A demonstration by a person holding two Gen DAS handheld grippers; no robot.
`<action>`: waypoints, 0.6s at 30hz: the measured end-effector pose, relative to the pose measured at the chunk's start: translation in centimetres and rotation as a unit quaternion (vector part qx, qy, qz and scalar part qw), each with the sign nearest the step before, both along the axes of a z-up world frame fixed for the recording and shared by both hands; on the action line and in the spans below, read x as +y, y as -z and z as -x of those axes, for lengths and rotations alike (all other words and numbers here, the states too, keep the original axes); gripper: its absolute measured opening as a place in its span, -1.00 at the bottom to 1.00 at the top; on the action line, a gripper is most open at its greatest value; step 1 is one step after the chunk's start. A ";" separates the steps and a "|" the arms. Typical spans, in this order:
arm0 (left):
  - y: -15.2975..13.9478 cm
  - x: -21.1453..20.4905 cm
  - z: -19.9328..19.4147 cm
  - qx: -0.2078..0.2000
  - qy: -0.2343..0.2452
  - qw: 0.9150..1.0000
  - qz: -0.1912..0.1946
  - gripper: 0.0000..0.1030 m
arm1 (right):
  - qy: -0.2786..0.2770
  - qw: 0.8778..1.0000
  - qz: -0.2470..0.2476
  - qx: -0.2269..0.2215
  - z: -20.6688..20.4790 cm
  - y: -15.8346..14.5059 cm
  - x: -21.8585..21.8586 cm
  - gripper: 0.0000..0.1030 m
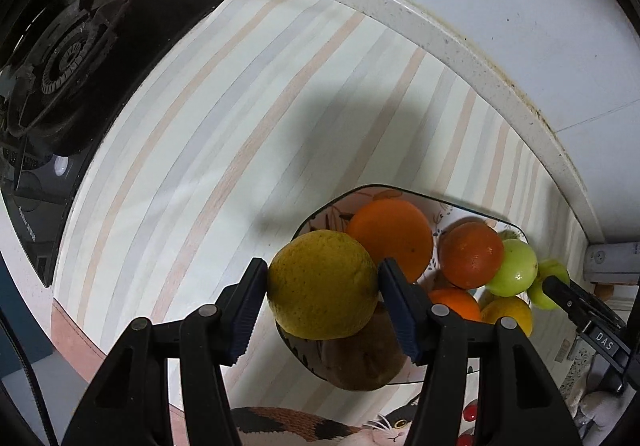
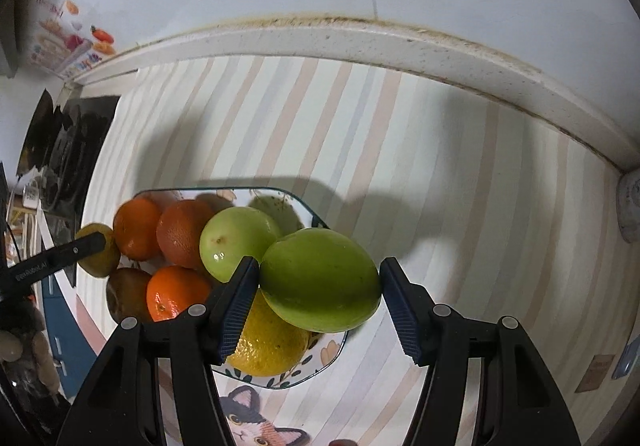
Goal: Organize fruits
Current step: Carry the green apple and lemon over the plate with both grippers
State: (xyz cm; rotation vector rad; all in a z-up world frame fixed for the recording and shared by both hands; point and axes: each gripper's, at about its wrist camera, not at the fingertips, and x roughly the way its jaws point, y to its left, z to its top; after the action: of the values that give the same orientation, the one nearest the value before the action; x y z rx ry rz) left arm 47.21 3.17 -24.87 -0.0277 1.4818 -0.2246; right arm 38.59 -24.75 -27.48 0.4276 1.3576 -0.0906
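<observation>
A yellow-green citrus (image 1: 322, 284) sits clamped in my left gripper (image 1: 322, 306) above the plate's (image 1: 404, 192) near-left edge. My right gripper (image 2: 318, 302) grips a green fruit (image 2: 320, 280) over the plate's right side, above its remaining oranges.

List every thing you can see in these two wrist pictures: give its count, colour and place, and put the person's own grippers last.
plate: one, patterned, on the striped mat
oranges: three, orange, on the plate
green fruits: two, one on the plate, one held
yellow citrus: two, one on the plate, one held
brown fruit: one, at the plate's edge
striped mat: one, pastel, on the counter
stove burner: one, black, beside the mat
left gripper: shut on the held yellow citrus
right gripper: shut on the held green fruit
</observation>
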 end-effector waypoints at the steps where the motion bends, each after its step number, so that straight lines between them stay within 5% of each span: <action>1: 0.0 -0.1 -0.2 0.002 0.001 1.000 -0.001 0.07 | -0.006 1.000 0.004 0.001 -0.1 0.2 0.3 0.27; 6: 0.4 0.0 -0.4 0.009 0.003 1.000 -0.006 0.07 | -0.024 1.000 0.019 0.003 -0.2 0.2 1.0 0.28; 14: 0.4 -0.2 -0.4 0.016 0.003 1.000 -0.009 0.08 | -0.004 1.000 -0.024 0.016 -0.1 0.7 0.1 0.28; 18: 0.3 0.0 -0.4 0.018 -0.003 1.000 -0.003 0.24 | 0.002 0.999 -0.036 0.024 -0.1 1.0 -0.1 0.52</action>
State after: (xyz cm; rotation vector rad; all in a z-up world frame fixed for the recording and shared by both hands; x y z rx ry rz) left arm 47.57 3.14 -25.22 -0.0315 1.5185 -0.2164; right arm 38.66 -24.89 -28.52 0.4913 1.4095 -0.0568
